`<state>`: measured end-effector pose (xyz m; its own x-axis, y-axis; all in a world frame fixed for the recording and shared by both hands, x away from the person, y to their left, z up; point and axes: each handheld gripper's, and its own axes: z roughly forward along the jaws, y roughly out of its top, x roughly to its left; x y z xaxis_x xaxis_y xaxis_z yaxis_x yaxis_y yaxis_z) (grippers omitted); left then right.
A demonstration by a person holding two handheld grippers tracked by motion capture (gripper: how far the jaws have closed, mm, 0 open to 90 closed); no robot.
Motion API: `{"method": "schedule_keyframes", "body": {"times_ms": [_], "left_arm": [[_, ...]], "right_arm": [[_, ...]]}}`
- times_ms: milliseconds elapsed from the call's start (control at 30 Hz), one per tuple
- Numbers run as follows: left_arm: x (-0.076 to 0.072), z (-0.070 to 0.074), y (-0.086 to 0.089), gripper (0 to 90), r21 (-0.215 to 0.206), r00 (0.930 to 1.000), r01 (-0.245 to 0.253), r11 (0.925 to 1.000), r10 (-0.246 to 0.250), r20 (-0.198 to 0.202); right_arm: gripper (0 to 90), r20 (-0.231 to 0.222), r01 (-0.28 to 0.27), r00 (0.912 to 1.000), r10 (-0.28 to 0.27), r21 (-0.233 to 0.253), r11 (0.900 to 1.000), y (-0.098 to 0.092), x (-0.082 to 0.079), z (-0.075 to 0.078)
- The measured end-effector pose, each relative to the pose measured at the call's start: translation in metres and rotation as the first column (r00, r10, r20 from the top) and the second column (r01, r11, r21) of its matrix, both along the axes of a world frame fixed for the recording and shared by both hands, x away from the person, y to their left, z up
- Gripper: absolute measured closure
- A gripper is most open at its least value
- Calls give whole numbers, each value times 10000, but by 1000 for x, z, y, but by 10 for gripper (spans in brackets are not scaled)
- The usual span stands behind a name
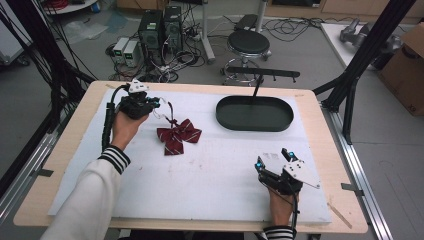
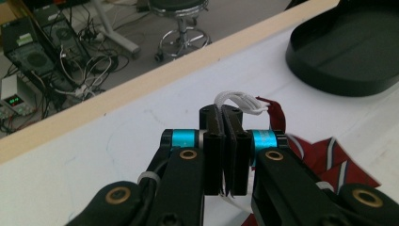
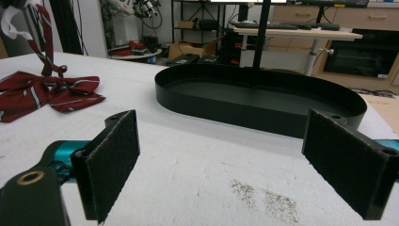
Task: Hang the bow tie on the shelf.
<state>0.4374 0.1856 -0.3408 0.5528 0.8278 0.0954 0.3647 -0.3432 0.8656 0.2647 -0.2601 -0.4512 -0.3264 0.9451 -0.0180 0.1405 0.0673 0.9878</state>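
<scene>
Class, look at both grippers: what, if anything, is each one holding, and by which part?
The left gripper is shut on the bow tie's white strap, not the red bow. The right gripper is open and holds nothing.

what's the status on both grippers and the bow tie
Left gripper shut on the bow tie's white strap. Right gripper open, empty, near table edge. Bow tie on the white mat, left of black tray. Nothing between.

This is a lab or workshop. At the upper left, computer towers (image 1: 160, 30) and power supplies (image 1: 126, 50) sit on the grey floor amid tangled cables (image 1: 172, 62). A stool (image 1: 248, 45) stands at top centre, black frame struts (image 1: 372, 42) and a cardboard box (image 1: 405, 65) at the upper right.
</scene>
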Motion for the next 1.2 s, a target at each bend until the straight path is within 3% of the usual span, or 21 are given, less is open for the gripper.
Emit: {"method": "schedule_keyframes", "body": {"times_ms": [300,667,1000,1200], "left_arm": [[0,24,-27,873,-103,9974,373,9992,-366,623],[4,48,-67,872,-209,9914,865,9960,-840,1000],[3,59,-99,872,-424,9816,1470,9882,-1404,1294],[3,62,-110,873,-455,9777,1649,9853,-1572,1389]], "right_arm": [[108,-33,0,10000,0,58,10000,0,0,0],[107,-20,-19,10000,19,125,9999,-1,0,0],[108,13,-23,10000,23,161,9999,-1,0,0],[108,29,-8,10000,8,179,9998,-2,0,0]]}}
